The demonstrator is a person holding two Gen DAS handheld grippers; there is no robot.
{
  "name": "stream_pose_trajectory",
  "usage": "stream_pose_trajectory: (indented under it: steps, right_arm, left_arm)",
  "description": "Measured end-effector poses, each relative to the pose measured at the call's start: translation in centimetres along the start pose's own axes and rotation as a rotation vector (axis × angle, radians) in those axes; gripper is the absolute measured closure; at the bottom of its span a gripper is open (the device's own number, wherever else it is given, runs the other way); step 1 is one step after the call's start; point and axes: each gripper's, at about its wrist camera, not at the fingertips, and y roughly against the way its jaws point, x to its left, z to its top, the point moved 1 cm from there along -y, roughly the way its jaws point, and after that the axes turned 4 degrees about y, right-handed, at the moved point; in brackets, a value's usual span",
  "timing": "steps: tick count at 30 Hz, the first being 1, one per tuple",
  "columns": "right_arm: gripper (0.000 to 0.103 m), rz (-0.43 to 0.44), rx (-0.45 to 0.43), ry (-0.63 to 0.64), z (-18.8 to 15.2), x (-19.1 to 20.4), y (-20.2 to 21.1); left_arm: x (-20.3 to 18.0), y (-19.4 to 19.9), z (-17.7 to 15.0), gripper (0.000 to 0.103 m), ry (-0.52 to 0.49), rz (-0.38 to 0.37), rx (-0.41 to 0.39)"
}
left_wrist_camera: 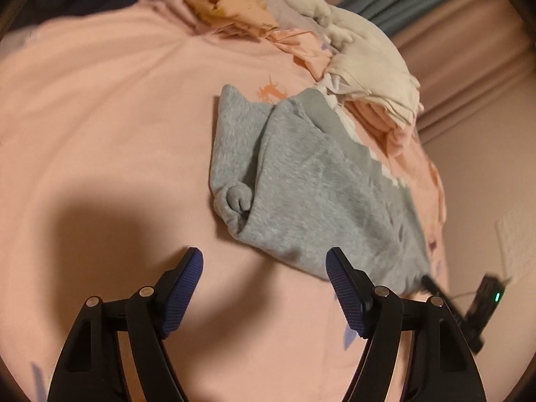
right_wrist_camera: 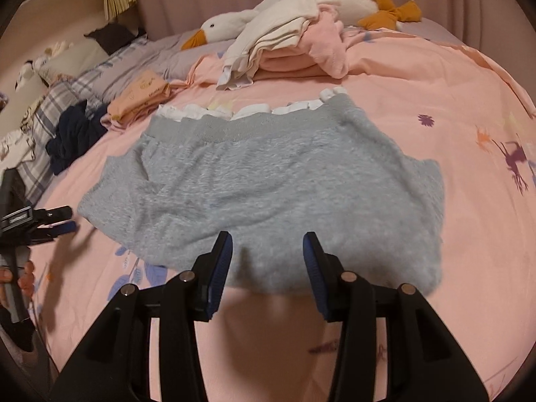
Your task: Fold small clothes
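Observation:
A small grey fleece garment (right_wrist_camera: 268, 184) with a ribbed band and white frill at its far edge lies folded on the pink bed sheet (right_wrist_camera: 418, 268). It also shows in the left wrist view (left_wrist_camera: 301, 184), with a rolled cuff toward me. My right gripper (right_wrist_camera: 267, 244) is open and empty, its fingertips just over the garment's near edge. My left gripper (left_wrist_camera: 264, 261) is open and empty, hovering over the sheet just short of the garment's corner. It also shows at the left edge of the right wrist view (right_wrist_camera: 63, 221).
A stack of folded white and pink clothes (right_wrist_camera: 288, 43) lies beyond the garment, by a white plush goose (right_wrist_camera: 301, 6). Folded peach items (right_wrist_camera: 140, 97), a dark navy garment (right_wrist_camera: 73, 134) and plaid pillows (right_wrist_camera: 50, 110) are at the left. The bed's edge and curtain are at right (left_wrist_camera: 469, 67).

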Motion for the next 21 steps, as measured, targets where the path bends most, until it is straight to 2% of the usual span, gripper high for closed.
stream_pose_trajectory:
  steps: [3, 8, 15, 21]
  right_arm:
    - [0.058, 0.022, -0.016, -0.019, -0.6, 0.2, 0.7]
    - [0.058, 0.056, -0.026, -0.023, -0.7, 1.1, 0.7]
    - [0.058, 0.098, -0.032, -0.024, -0.4, 2.5, 0.0]
    - [0.058, 0.118, -0.019, -0.025, -0.3, 3.4, -0.9]
  left_arm:
    - [0.6, -1.4, 0.8, 0.029, 0.080, -0.071, 0.005]
    - [0.9, -2.3, 1.7, 0.029, 0.138, -0.135, -0.011]
    - [-0.4, -3.8, 2.7, 0.029, 0.101, -0.123, -0.011]
    - [-1.5, -4.4, 2.7, 0.029, 0.037, -0.069, -0.020]
